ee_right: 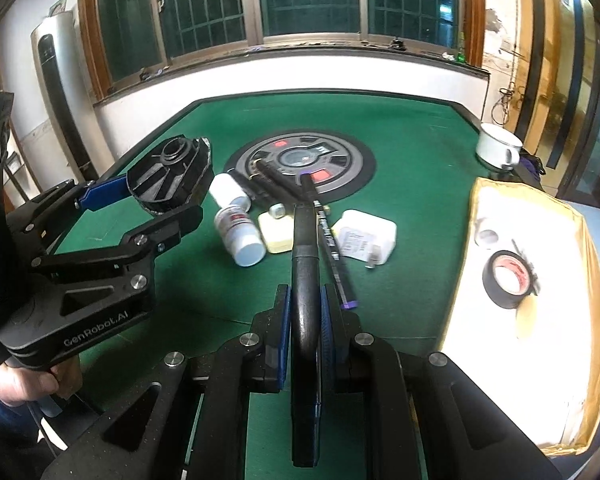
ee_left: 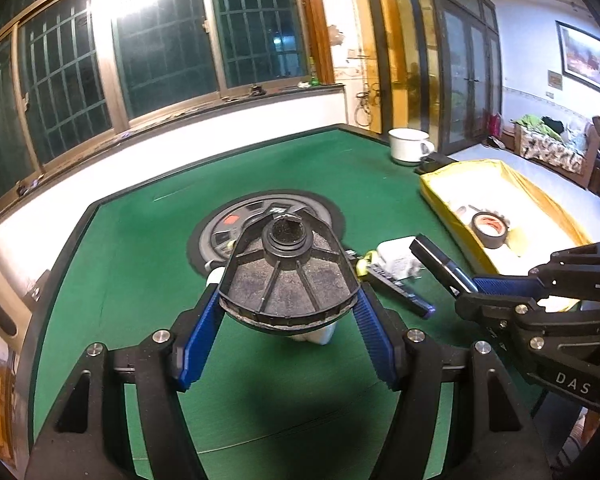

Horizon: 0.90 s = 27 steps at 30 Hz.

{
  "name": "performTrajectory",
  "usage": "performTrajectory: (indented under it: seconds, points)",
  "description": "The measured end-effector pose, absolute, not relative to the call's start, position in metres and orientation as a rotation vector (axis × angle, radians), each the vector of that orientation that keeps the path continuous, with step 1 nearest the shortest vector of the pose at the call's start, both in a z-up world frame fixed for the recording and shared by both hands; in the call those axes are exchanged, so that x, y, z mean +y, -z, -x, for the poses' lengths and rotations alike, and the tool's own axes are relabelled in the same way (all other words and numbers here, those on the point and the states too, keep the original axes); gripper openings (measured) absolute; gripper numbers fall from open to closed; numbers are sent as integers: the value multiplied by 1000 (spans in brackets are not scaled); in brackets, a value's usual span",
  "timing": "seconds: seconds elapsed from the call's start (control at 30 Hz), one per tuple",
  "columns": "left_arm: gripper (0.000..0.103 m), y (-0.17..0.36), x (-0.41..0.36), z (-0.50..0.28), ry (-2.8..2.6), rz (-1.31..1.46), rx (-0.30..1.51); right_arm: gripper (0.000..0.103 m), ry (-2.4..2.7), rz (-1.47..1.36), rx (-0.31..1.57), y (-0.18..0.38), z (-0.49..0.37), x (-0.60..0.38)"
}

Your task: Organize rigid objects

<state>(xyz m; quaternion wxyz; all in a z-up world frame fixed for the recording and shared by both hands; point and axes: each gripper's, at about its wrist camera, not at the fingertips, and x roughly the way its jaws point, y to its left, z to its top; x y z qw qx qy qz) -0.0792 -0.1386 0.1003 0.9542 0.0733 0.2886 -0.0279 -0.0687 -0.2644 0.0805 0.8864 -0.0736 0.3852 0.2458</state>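
The left gripper [ee_left: 288, 300] holds a black, dusty cone-shaped filter [ee_left: 288, 280] across its broad rim, blue pads [ee_left: 202, 336] pressing from either side, jaws at a middling spread. The right gripper [ee_right: 305, 312] is clamped almost shut on a slim black marker-like stick [ee_right: 305, 264], which runs straight out toward twelve o'clock in its own view. Both loads appear clear of the green felt table [ee_left: 132, 264]. Below them, around the table's middle, lie a white pill bottle [ee_right: 238, 232], a pale yellow block [ee_right: 276, 234], a white charger brick [ee_right: 366, 236] and a thin dark pen with a purple end [ee_right: 338, 264], all close together just short of the round grey hub [ee_right: 300, 160]. At about two o'clock from the left gripper sits the yellow-sided tray [ee_left: 432, 196], already holding a roll of black tape [ee_left: 489, 229]; a white mug [ee_left: 410, 145] stands beyond it. The risks as I judge them: the filter is gripped on a tapering, gritty surface, so a tilt could let it slide out; the long stick could swing and knock the bottle or charger; and both hands heading for the tray together might collide.
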Motion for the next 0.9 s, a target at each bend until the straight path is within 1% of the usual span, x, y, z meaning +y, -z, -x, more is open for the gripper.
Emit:
performTrajectory:
  seconds: [0.9]
  points:
    - [65,-119,-244,60,260,-217,592,13,-362,-14,757,-94,57,-379]
